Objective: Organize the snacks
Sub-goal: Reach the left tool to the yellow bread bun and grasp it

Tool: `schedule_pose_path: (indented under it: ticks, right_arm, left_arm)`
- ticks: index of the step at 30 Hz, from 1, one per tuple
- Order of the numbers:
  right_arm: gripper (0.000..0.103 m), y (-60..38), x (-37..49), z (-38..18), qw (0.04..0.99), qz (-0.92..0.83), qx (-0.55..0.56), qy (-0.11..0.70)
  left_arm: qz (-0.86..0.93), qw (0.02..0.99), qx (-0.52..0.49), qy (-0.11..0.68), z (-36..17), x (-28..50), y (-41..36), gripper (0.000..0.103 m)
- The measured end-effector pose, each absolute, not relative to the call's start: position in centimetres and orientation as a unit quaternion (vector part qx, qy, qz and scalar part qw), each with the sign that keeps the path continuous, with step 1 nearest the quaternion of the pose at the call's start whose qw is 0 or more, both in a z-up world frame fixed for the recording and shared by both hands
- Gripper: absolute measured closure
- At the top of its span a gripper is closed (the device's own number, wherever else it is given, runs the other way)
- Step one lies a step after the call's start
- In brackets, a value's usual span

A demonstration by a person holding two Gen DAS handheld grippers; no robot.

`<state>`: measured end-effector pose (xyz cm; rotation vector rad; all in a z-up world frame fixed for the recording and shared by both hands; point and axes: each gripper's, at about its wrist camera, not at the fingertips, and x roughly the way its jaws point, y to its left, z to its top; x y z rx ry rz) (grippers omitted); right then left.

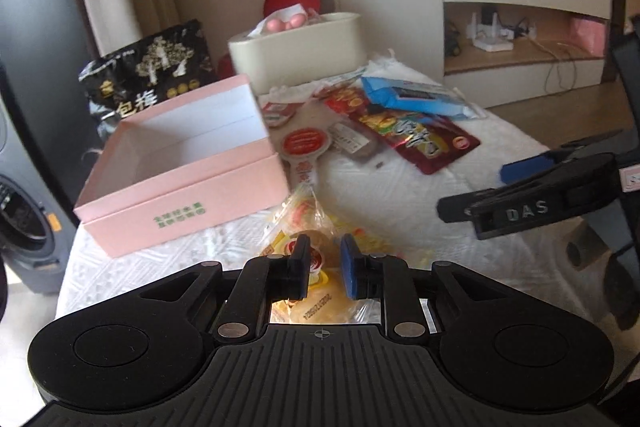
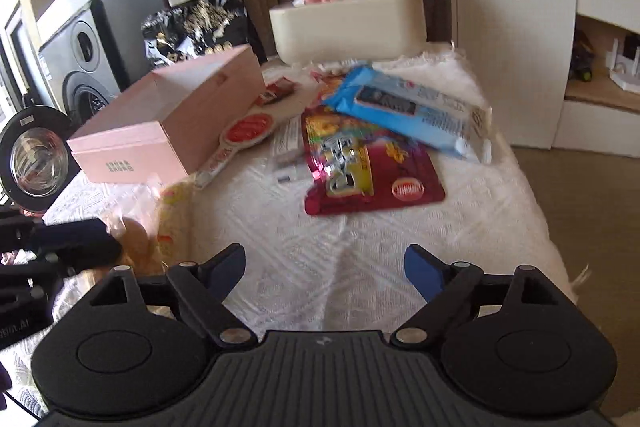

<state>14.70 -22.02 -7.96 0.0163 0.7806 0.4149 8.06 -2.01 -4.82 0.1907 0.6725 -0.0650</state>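
My left gripper [image 1: 324, 255] hangs low over a yellow clear-wrapped pastry packet [image 1: 304, 223] at the near left of the white-clothed table. Its jaws stand a narrow gap apart, with the wrapper showing between them and no pad pressing on it. The open pink box [image 1: 180, 187] lies just beyond, empty as far as I see. My right gripper [image 2: 325, 267] is wide open over bare cloth, holding nothing. Farther back lie a red snack pouch [image 2: 368, 163], a blue packet [image 2: 408, 107] and a paddle-shaped snack with a red disc [image 2: 244, 131].
A cream bin [image 2: 348, 27] with pink items stands at the back, a black printed bag [image 2: 196, 23] behind the pink box [image 2: 160, 131]. A washing machine [image 2: 84, 67] is off to the left. The table's right edge drops to the floor [image 2: 592, 211].
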Motion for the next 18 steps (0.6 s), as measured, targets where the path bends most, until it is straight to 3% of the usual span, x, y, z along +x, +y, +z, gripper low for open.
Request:
schedule_pose_path:
  ticks: [6,18]
  right_arm:
    - [0.004,-20.0,14.0,-8.6,0.911,0.187,-0.039,0.366]
    - [0.003,-19.5,13.7,-8.8,0.915,0.178,-0.06,0.357]
  left_arm:
    - [0.035,0.936,0.063,0.344,-5.0,9.0,2.8,0.079]
    - [0.046,0.934,-0.006,0.355,-4.6,9.0,6.2,0.08]
